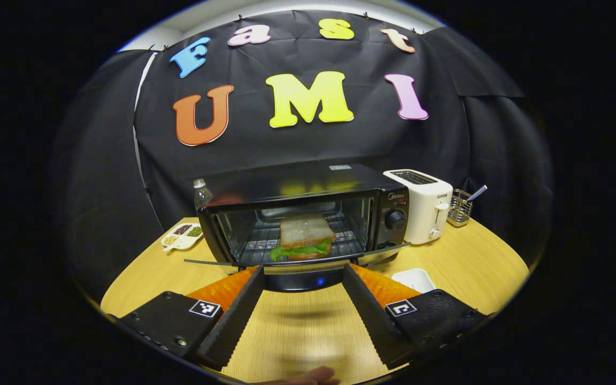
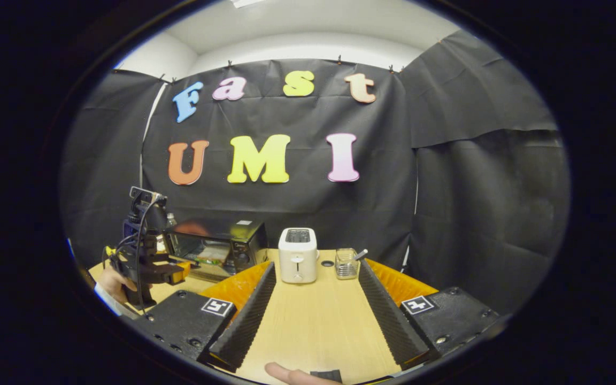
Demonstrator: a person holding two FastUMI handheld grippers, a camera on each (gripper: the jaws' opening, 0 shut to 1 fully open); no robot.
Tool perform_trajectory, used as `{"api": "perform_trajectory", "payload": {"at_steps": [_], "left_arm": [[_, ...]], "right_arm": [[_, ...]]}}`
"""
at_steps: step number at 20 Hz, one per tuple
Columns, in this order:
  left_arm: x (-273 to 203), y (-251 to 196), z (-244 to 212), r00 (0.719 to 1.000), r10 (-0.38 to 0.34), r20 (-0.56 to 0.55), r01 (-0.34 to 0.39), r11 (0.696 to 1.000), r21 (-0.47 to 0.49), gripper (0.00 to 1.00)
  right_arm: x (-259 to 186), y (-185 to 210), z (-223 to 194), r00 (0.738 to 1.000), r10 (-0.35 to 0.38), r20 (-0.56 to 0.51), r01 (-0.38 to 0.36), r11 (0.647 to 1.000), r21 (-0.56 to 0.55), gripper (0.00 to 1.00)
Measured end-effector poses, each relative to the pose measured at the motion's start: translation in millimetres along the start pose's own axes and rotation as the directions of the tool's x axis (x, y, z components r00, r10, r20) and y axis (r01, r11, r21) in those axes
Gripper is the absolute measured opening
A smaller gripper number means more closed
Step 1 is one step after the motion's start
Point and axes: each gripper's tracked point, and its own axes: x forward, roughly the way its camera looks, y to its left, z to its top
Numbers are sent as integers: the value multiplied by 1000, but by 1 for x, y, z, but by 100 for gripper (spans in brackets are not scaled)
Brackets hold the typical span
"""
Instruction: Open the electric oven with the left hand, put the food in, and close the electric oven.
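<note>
Sandwich [image 1: 305, 238] sits inside the electric oven [image 1: 308, 214], on the wire rack, toward the front-middle; bread on top, green leaf poking out at lower left. Judging by look: light, soft, layers loose, so it would squash or slide apart if nudged. Seems already placed, so prob no need to touch it again.

Oven door [image 1: 297, 262] is down, hanging roughly flat w/ its front edge toward the left tool [image 1: 302, 274]. Door is the thing to handle now: stiff, hinged at bottom, likely glass-fronted w/ a smooth bar handle, so could slip. Best hold looks like the front edge/handle, mid-width, lifting up and pushing shut gently so the oven doesn't skid on the counter [image 1: 308, 326].

Left tool: fingers spread wide, nothing between them; tips right at the door's front edge, contact can't be told. Right tool [image 2: 316, 267]: also wide open, holding nothing, hovering over bare counter, pointed at the toaster [image 2: 298, 255] and a small wire holder [image 2: 346, 263], well apart from the oven. The right gripper view also shows the left tool [image 2: 171, 270] at far left, just in front of the oven.
</note>
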Motion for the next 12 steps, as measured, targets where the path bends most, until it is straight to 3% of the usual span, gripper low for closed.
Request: {"api": "perform_trajectory", "payload": {"at_steps": [6, 8, 12], "left_arm": [[29, 7, 35, 996, 32, 84, -33, 999, 8, 100], [43, 8, 37, 997, 20, 71, -20, 1000, 3, 95], [41, 27, 50, 996, 40, 85, -36, 998, -50, 95]], "right_arm": [[-4, 8, 7, 1000, 7, 22, -7, 1000, -1, 99], [-6, 10, 9, 999, 11, 35, -12, 1000, 7, 99], [-7, 8, 12, 998, 2, 61, -3, 1000, 17, 99]]}}
